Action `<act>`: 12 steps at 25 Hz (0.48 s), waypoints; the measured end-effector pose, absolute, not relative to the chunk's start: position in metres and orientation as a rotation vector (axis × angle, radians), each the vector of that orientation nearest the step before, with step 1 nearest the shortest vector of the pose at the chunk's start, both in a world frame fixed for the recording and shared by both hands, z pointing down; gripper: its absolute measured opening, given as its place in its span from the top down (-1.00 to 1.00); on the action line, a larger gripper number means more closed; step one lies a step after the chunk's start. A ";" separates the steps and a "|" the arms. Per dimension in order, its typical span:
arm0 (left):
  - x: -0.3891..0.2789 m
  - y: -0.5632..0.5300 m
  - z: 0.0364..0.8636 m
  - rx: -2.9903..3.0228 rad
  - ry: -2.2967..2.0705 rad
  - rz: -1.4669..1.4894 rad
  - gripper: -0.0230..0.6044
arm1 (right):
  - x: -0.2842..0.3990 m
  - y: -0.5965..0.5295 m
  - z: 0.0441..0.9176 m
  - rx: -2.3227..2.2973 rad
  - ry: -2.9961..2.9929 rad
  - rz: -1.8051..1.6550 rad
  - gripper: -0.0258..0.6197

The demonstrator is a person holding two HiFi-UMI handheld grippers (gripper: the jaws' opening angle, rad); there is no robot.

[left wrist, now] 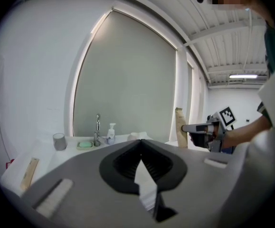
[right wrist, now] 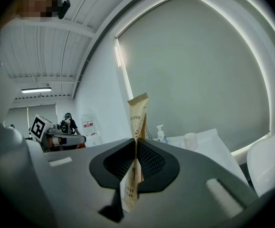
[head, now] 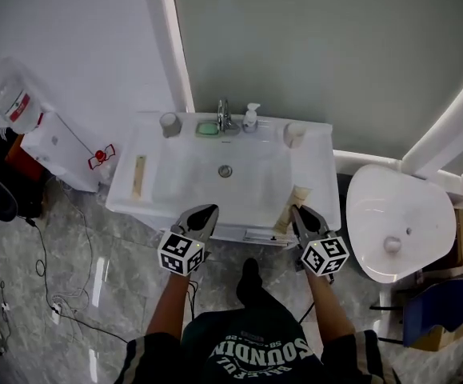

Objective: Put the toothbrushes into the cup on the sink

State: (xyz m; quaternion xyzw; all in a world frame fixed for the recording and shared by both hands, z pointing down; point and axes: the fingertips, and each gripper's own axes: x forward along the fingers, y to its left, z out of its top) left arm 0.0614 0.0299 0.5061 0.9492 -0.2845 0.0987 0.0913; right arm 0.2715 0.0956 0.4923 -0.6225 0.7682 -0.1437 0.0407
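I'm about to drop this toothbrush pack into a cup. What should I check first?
1. Right gripper shut on the held pack: ok.
2. Held pack upright in the grip: ok.
3. Right cup upright at the back of the sink: ok.
4. Right cup empty: cannot tell.
5. Left gripper open for the left pack: not ok, it is shut and empty.
6. Left cup upright: ok.
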 end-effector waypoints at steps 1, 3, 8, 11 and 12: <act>0.068 0.016 0.505 2.816 -0.849 0.293 0.77 | 0.277 0.081 0.490 -1.902 2.359 -0.440 0.86; 0.083 -0.008 0.505 2.809 -0.853 0.293 0.77 | 0.290 0.055 0.489 -1.895 2.372 -0.441 0.86; 0.114 -0.058 0.504 2.791 -0.871 0.279 0.77 | 0.317 0.000 0.488 -1.873 2.407 -0.446 0.86; 0.126 -0.079 0.502 2.784 -0.868 0.267 0.77 | 0.327 -0.024 0.490 -1.866 2.419 -0.453 0.86; 0.129 -0.084 0.502 2.783 -0.865 0.268 0.77 | 0.329 -0.031 0.491 -1.865 2.421 -0.454 0.86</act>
